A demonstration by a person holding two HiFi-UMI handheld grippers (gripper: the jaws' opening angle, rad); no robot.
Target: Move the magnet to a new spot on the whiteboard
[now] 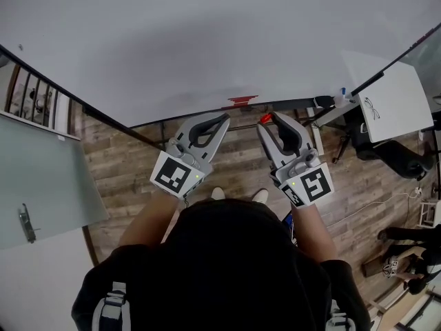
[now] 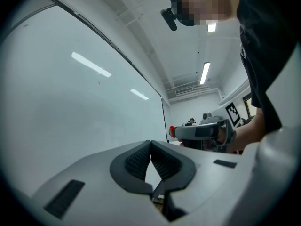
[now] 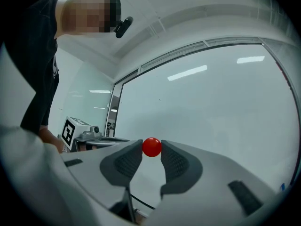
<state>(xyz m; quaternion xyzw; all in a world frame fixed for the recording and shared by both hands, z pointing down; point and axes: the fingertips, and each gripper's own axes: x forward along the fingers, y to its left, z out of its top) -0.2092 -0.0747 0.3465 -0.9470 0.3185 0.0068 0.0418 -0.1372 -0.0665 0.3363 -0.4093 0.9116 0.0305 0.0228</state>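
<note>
Two grippers raised | left gripper [image 2: 150,143]: jaws pressed together | right gripper [image 3: 151,149]: jaw tips pinching red magnet [image 3: 151,146] | whiteboard [image 1: 207,40]: near, facing both

You're in an office or meeting room, I'd guess: big whiteboard [image 1: 207,40], ceiling strip lights [image 2: 205,72], wood floor [image 1: 124,150], a smaller board [image 1: 389,98] alongside.

The magnet [image 3: 151,147] is glossy red against the plain white whiteboard [image 1: 207,40]. The left tool [image 1: 224,118] and right tool [image 1: 269,118] are pale grey with black ribbed pads [image 3: 126,164] and black-and-white square markers [image 1: 172,176]. The floor [image 1: 124,150] is brown wood planks.
</note>
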